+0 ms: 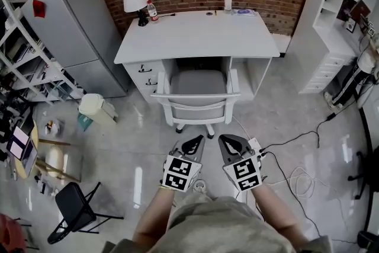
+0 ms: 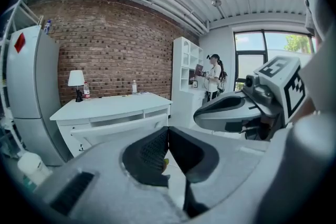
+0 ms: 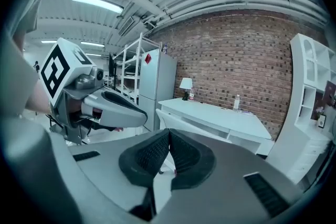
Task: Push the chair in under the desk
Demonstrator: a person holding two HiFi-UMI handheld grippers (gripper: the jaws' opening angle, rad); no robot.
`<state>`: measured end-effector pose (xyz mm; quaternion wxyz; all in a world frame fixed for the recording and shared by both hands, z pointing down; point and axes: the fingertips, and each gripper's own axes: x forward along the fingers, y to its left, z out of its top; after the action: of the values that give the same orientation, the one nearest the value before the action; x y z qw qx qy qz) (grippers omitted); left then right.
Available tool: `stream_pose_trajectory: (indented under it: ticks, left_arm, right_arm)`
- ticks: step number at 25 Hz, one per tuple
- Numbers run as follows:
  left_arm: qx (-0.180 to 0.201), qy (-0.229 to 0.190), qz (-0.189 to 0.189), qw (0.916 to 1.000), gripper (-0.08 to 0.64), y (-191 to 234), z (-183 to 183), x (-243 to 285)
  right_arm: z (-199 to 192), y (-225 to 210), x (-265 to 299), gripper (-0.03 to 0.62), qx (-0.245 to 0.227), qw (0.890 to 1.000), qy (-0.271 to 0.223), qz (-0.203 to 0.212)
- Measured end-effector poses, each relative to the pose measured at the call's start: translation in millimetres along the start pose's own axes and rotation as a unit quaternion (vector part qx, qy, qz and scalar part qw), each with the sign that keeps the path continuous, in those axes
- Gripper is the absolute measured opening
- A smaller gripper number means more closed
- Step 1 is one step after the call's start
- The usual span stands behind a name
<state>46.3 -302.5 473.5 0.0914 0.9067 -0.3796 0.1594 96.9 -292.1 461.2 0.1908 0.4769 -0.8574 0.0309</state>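
While both tools hover side by side low in the head view, neither one touches anything. Seen in its own view, the left tool (image 1: 195,140) (image 2: 168,131) has its jaws fully closed, the ribbed dark pads meeting along one line with nothing caught between them. The right tool (image 1: 227,140) (image 3: 169,134) is the same in its own view: pads pressed together and empty. Each shows in the other's camera as a grey closed beak with its marker cube behind, the right tool (image 2: 236,110) at the right of the left gripper view and the left tool (image 3: 113,110) at the left of the right gripper view. Both point toward the chair (image 1: 197,98) (image 2: 121,127), a white armchair with a grey seat that stands at the knee opening of the white bench (image 1: 195,32) (image 2: 110,107) (image 3: 220,115). Its seat reaches partly under the top, while its backrest and wheeled base stick out toward the person. The tool tips sit near the chair's base but clear of it, with bare floor between. On the bench stand a lamp (image 1: 135,0) and a bottle (image 1: 228,1) against the brick wall. A grey fridge (image 1: 77,21) stands to the left of the bench, and a black cable (image 1: 296,139) runs across the floor at the right.
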Motion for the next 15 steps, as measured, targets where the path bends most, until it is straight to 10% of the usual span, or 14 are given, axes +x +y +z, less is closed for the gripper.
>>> stream_pose_trajectory:
  ticks: [15]
  left_arm:
    - [-0.042,-0.047,-0.017,0.9979,0.011,-97.3,-12.6,-69.8]
  right_arm:
    - [-26.0,40.3,-102.6,0.009,0.076,0.997,-0.032,0.000]
